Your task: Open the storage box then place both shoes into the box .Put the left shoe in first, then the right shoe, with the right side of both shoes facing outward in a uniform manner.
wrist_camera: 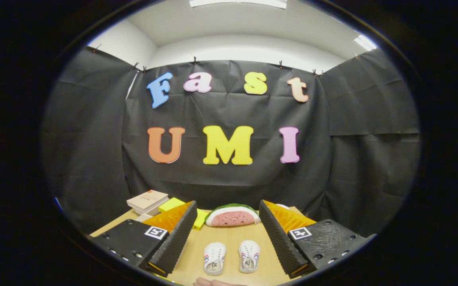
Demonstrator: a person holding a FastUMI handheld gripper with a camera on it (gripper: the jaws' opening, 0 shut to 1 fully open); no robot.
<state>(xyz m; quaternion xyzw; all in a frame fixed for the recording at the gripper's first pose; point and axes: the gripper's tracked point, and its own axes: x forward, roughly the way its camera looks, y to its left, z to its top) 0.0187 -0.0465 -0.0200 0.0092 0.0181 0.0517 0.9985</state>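
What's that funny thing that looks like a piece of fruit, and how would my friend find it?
Start at the wooden table in front of the black cloth wall. Past the open gripper and the two small white shoes lying between its fingers sits a watermelon slice toy. It is the one rounded thing there, green on top and pink below, unlike the flat books and yellow blocks beside it.

The wide-open claw has bare table ahead; two shoes lie between its fingers.

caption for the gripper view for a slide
Open tongs hover over two white shoes on the table, watermelon-slice toy beyond.
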